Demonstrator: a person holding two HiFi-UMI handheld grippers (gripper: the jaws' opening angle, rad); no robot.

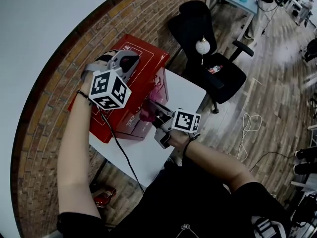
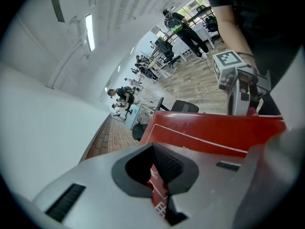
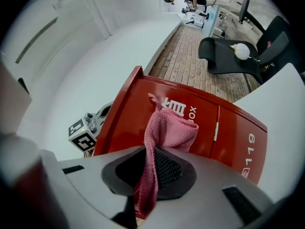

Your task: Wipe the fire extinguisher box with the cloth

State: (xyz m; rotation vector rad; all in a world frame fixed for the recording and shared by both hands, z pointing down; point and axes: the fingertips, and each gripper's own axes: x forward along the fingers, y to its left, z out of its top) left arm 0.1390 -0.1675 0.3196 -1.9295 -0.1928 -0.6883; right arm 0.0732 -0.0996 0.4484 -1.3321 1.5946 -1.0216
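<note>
The red fire extinguisher box (image 1: 136,53) stands on a white table (image 1: 185,90) against a brick wall. My left gripper (image 1: 130,61) lies on the box's top, its jaws shut with nothing between them; in the left gripper view the box's red top (image 2: 209,132) fills the space just past the left gripper (image 2: 159,175). My right gripper (image 1: 152,109) is at the box's front face, shut on a pink cloth (image 1: 147,114). In the right gripper view the cloth (image 3: 169,128) hangs bunched out of the right gripper (image 3: 150,168), in front of the box's lettered front (image 3: 228,128).
A black office chair (image 1: 210,58) stands past the table's far right corner, with a white ball and a small red item on it. A cable (image 1: 250,123) lies looped on the wooden floor. A red object (image 1: 104,196) sits under the table's near end.
</note>
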